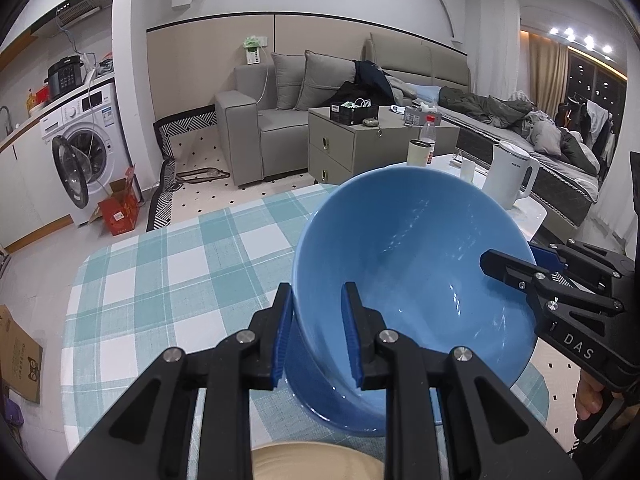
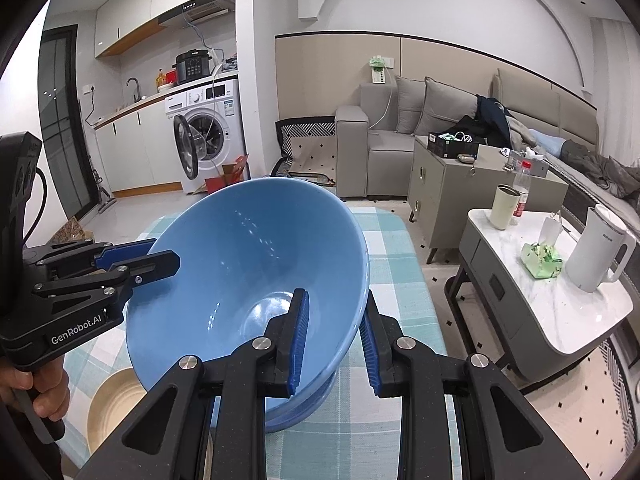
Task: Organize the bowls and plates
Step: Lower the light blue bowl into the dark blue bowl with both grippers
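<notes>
Living room w/ a kitchen corner is sitting behind everything: grey sofa (image 1: 276, 120), washing machine (image 1: 86, 148) w/ its door hanging open, and a marble side table (image 2: 560, 312) that's carrying a white kettle (image 2: 600, 256), a cup and a bottle. Up front the checked teal/white tablecloth (image 1: 160, 280) is covering the table I'm working over.

I'm holding the blue bowl (image 1: 412, 280) w/ both grippers at once. It's tilting over hard, opening facing toward me, its base resting on or just above the cloth, can't tell which. My left gripper (image 1: 318, 332) is clenching the bowl's left rim, one blue-padded finger inside the wall and one outside, pressing on it. My right gripper (image 2: 334, 340) is doing the same on the opposite rim, one finger inside, one outside, closed down on the wall. In each wrist view the other gripper is showing across the bowl, biting the far edge.

Just beside the bowl, on my near side, a beige bowl (image 2: 116, 404) is sitting on the cloth, only partly in view behind my fingers; it's peeking in at the bottom of the left view too.
</notes>
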Demonstrator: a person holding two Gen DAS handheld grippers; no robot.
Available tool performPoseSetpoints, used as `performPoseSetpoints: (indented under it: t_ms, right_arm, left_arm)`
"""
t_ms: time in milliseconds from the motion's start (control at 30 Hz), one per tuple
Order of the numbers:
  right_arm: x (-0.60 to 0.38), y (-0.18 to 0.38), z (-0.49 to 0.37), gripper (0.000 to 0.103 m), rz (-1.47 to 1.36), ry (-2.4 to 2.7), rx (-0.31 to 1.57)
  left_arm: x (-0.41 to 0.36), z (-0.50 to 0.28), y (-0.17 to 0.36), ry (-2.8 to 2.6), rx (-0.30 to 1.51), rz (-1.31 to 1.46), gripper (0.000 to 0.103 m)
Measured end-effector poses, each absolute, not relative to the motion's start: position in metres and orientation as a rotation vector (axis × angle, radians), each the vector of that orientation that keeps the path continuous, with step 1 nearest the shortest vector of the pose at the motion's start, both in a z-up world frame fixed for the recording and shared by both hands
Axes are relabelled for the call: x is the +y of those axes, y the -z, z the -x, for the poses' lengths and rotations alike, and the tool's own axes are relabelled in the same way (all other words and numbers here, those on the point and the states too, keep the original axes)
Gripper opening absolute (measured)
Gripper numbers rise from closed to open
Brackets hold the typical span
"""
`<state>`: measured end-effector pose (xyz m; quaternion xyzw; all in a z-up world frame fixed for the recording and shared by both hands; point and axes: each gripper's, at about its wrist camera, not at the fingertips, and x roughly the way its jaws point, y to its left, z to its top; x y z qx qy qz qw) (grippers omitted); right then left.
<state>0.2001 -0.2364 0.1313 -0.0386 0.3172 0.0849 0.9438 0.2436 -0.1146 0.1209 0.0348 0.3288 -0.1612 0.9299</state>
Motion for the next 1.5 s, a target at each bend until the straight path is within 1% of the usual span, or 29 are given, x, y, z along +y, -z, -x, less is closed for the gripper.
performPoseSetpoints:
  t_ms: [600, 1500]
  right_arm:
    - [-0.222, -0.092, -0.217, 0.025, 0.066, -0.209, 0.742]
    - [-0.216, -0.060, -0.232, 0.025, 0.111, -0.189, 0.823]
  left_arm:
    - [-0.105, -0.246, -0.091, 0.299, 0.738, -0.075, 0.023]
    - [-0.106, -0.259, -0.058, 0.290, 0.818, -0.095, 0.023]
